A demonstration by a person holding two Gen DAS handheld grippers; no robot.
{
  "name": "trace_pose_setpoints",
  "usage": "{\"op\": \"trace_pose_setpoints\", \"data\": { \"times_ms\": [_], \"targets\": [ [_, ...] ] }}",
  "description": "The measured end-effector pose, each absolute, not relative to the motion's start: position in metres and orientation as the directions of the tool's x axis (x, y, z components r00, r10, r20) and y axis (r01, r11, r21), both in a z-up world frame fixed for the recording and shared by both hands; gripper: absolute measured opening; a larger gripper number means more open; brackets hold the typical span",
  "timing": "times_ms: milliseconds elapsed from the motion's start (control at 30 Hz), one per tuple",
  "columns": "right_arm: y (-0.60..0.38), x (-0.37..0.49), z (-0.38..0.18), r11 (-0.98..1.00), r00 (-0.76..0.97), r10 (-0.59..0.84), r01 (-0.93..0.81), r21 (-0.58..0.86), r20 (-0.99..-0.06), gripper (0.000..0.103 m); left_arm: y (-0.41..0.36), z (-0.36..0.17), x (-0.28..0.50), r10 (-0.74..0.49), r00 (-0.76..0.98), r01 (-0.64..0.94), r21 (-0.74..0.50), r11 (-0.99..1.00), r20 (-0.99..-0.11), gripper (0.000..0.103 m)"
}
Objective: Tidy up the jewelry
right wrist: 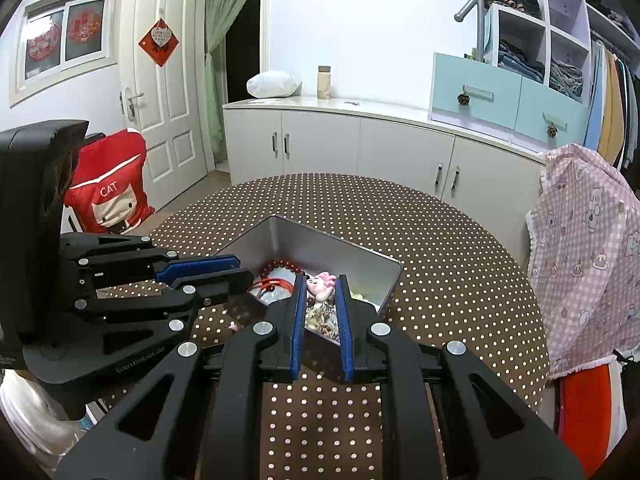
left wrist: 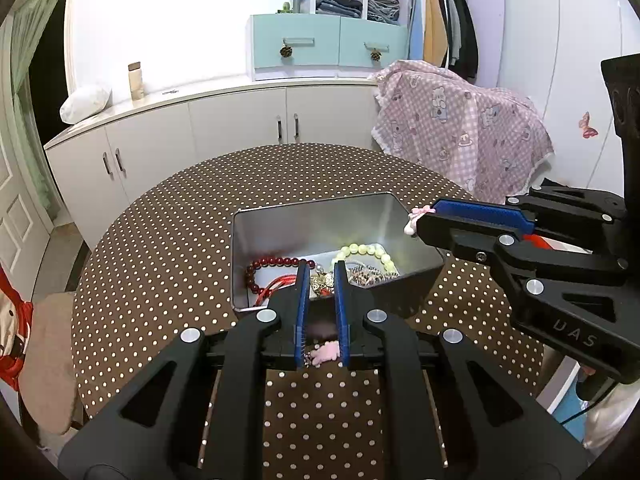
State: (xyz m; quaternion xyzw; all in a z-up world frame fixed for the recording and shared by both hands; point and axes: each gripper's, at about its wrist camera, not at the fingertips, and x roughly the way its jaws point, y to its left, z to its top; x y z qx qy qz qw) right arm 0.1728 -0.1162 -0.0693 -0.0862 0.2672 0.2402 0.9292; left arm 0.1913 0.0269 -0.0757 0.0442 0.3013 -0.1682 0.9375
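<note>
A: Quick pass. The right gripper (right wrist: 320,280) pinches a small pink charm (right wrist: 320,283) at its fingertips, over the open metal tin (left wrist: 416,248) on the polka-dot table (left wrist: 160,240).

B: Jaws?

A: Right jaws are closed on the charm. Left gripper (left wrist: 321,268) has a narrow gap; a pink bit (left wrist: 326,352) sits deep between its fingers near the base, and I can't tell whether it's clamped there or just lying underneath.

B: What's in the tin?

A: Red bead bracelet (left wrist: 266,268), pale green bead bracelet (left wrist: 366,254), a gold bow piece (left wrist: 320,280), and a tangle of small stuff. All at the bottom.

B: Handling?

A: The charm looks light and probably soft rubber or resin, so it should take a pinch across the body fine. Bead strands are likely limp and slippery; grab across one or two beads, not the cord. Chains would snag, so lift slowly.
</note>
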Motion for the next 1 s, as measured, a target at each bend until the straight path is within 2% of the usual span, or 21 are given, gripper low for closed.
{"op": "trace_pose_setpoints", "data": {
  "times_ms": [433,500,533,567,600,1000],
  "targets": [
    [-0.126,0.185,-0.075,0.876,0.729,0.392,-0.482,-0.013,-0.561,0.017,0.016,-0.077,0.192,-0.276,0.788,0.344,0.023,0.939,-0.550,0.014],
    [-0.129,0.186,-0.075,0.881,0.732,0.388,-0.473,-0.008,-0.559,0.025,0.018,-0.078,0.195,-0.264,0.788,0.332,0.023,0.943,-0.556,0.036],
    [-0.131,0.186,-0.074,0.884,0.736,0.384,-0.467,-0.009,-0.558,0.029,0.018,-0.078,0.196,-0.262,0.790,0.327,0.020,0.945,-0.555,0.058],
    [-0.132,0.186,-0.074,0.885,0.738,0.382,-0.465,-0.009,-0.556,0.038,0.021,-0.078,0.196,-0.265,0.795,0.323,0.011,0.946,-0.546,0.059],
    [-0.134,0.185,-0.074,0.887,0.742,0.379,-0.461,-0.011,-0.553,0.040,0.023,-0.078,0.196,-0.272,0.793,0.325,0.001,0.946,-0.546,0.059],
    [-0.144,0.181,-0.076,0.899,0.745,0.370,-0.438,0.012,-0.555,0.046,0.044,-0.081,0.195,-0.257,0.788,0.275,-0.053,0.960,-0.560,0.059]
  ]
}}
